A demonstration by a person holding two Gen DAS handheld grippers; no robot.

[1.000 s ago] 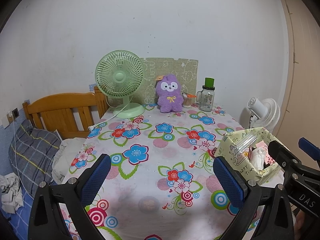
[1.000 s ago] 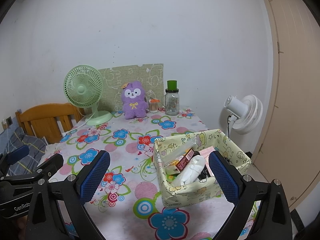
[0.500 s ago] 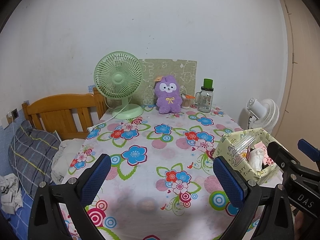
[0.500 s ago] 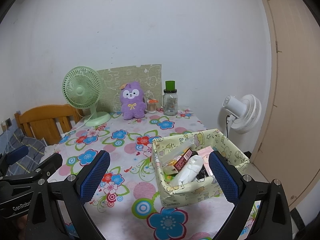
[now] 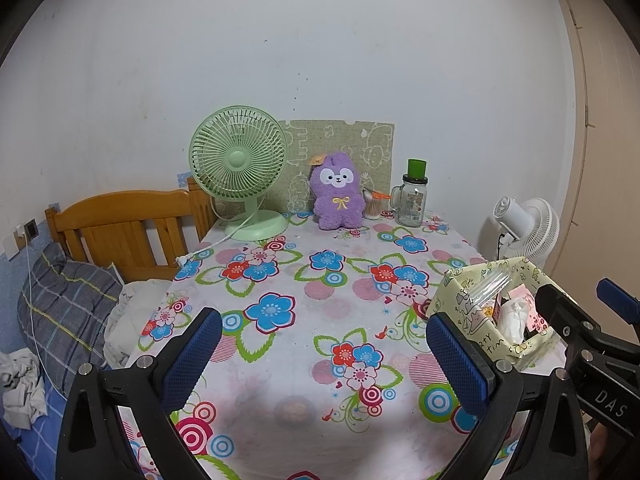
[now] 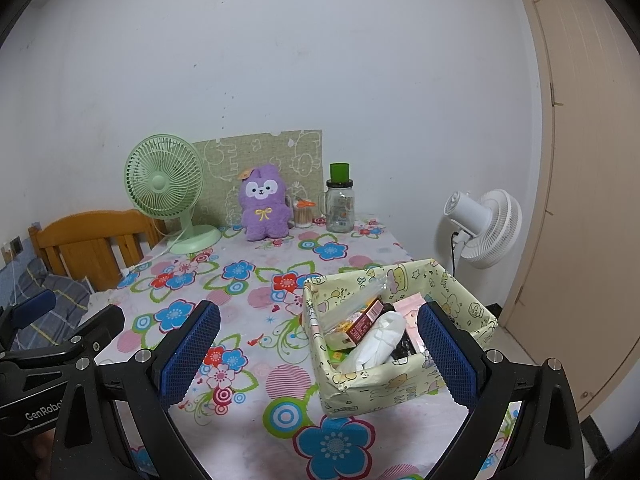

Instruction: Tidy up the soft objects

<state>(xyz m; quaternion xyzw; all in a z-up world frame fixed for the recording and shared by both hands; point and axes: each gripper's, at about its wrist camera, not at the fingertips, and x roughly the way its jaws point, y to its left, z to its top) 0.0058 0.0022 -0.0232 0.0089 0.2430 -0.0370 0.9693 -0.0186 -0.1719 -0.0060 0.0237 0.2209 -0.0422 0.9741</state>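
The purple plush toy (image 5: 338,196) is seated upright at the far edge of the counter (image 5: 304,352), against the green patterned board (image 5: 340,160), between the green desk fan (image 5: 240,168) and the glass jar with a green lid (image 5: 412,196). Its long axis is vertical. Both grippers are held at the near edge, well apart from the toy, with jaws spread wide and nothing between them. From the left gripper (image 5: 326,354) the toy lies almost straight ahead along the finger axis. From the right gripper (image 6: 320,350) it lies ahead and to the left, and the patterned storage box (image 6: 400,376), already loaded with packets, is sited just ahead on the right. The left gripper is judged the better aligned for a straight forward reach. A grasp across the toy's body is indicated.
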